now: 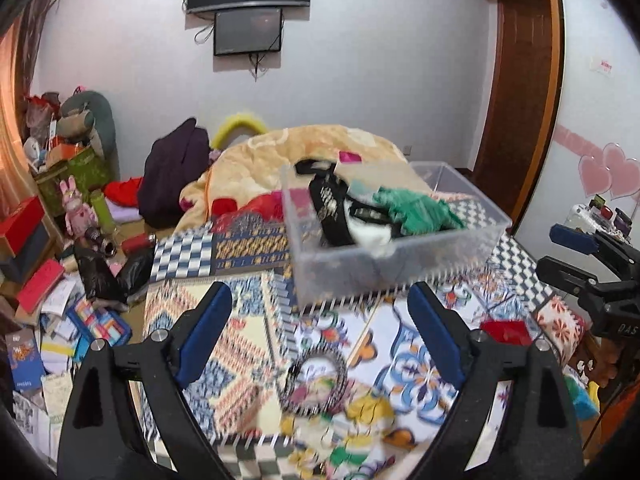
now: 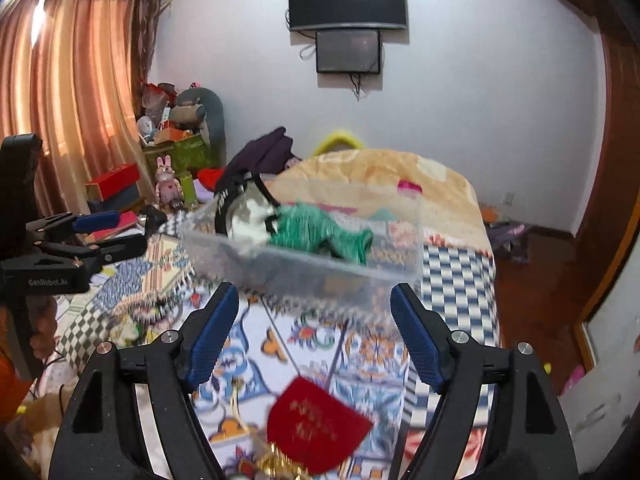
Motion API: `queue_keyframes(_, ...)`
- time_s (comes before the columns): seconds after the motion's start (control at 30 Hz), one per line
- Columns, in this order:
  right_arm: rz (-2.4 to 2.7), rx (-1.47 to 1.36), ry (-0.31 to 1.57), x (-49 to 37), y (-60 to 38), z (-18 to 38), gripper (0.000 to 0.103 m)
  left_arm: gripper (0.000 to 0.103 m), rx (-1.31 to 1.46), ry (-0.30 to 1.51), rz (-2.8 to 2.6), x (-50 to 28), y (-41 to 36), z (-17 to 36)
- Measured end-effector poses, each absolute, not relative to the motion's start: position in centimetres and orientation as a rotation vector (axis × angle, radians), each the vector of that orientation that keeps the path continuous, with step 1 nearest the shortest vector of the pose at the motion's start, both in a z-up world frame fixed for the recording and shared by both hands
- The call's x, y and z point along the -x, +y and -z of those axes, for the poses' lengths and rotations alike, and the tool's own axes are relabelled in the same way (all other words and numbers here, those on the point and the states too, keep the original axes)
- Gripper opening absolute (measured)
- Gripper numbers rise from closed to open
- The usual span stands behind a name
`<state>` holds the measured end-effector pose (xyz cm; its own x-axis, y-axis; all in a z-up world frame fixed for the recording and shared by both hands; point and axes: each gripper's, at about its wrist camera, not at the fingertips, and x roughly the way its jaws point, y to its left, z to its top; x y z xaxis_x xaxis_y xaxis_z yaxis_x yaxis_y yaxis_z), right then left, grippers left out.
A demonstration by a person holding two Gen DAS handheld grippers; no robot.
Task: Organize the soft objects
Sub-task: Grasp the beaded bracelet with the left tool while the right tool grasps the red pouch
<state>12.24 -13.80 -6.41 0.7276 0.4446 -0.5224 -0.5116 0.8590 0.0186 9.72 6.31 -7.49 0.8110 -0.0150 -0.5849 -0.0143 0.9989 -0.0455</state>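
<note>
A clear plastic bin (image 1: 404, 264) stands on the patterned bedspread (image 1: 240, 312) ahead of both grippers; it also shows in the right wrist view (image 2: 320, 272). In it lie a green knitted piece (image 1: 416, 210) (image 2: 320, 234), a black strap item (image 1: 330, 208) and something white (image 1: 372, 236). My left gripper (image 1: 320, 336) is open and empty above a beaded ring (image 1: 316, 380) and a yellow-green soft item (image 1: 352, 432). My right gripper (image 2: 316, 332) is open and empty above a red pouch (image 2: 316, 424). Each gripper shows at the edge of the other's view.
A beige blanket (image 1: 320, 148) is heaped behind the bin. A dark garment (image 1: 176, 176) lies at the back left. Boxes, papers and a pink rabbit toy (image 1: 76, 204) clutter the floor on the left. A wooden door (image 1: 520, 100) stands at the right.
</note>
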Motion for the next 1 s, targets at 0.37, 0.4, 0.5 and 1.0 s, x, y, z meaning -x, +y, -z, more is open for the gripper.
queue_keyframes(0.37, -0.507, 0.121, 0.747, -11.5, -15.4, 12.5, 0.076, 0.091, 0.1, 0.797, 0.003, -10.5, 8.0, 13.0)
queue_keyframes(0.4, -0.51, 0.121, 0.766, -11.5, -15.5, 13.1, 0.076, 0.091, 0.103, 0.806, 0.007, -10.6, 8.1, 13.3)
queue_keyframes(0.5, -0.522, 0.11, 0.806, -11.3, -15.4, 14.2, 0.076, 0.091, 0.107, 0.843, 0.016, -11.4, 8.2, 14.3)
queue_keyframes(1.0, -0.482, 0.121, 0.758, -10.9, -16.0, 14.5, 0.04, 0.057, 0.131, 0.861, -0.008, -12.4, 8.7, 15.8)
